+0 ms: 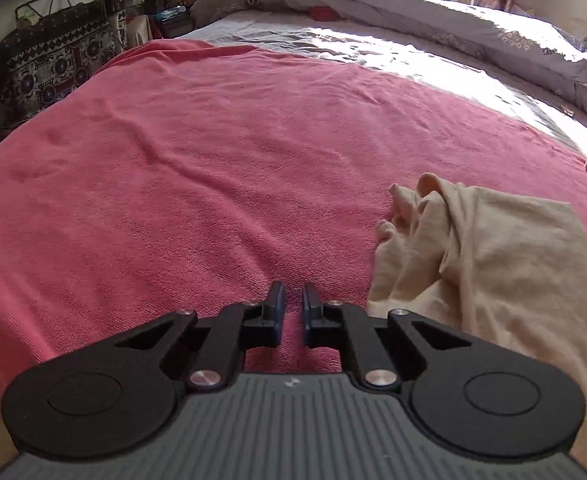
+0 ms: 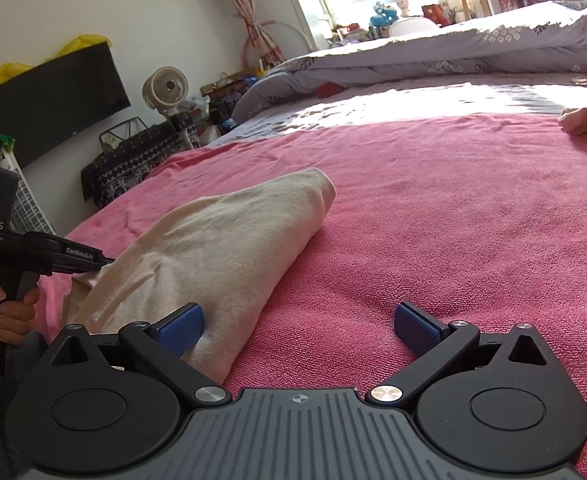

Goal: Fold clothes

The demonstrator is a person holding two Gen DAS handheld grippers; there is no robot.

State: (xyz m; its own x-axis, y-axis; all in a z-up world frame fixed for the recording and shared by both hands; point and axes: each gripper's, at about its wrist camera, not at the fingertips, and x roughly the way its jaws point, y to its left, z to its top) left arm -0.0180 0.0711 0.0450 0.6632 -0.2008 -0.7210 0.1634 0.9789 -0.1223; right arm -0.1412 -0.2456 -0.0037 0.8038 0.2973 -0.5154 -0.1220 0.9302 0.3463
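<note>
The cream cloth (image 2: 213, 248) lies bunched on the pink towel (image 2: 433, 220), near the front edge of the bed. The left gripper (image 1: 293, 300) is nearly shut and holds nothing. The right gripper (image 2: 299, 326) is wide open, 1 pad touching the cloth. To fold neatly, grab an edge and pull the cloth flat.

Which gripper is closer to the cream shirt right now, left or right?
Right. The right gripper is open with one blue finger pressed against the cream shirt. The left gripper, nearly shut on nothing, sits beside the shirt's edge over the pink towel.
</note>
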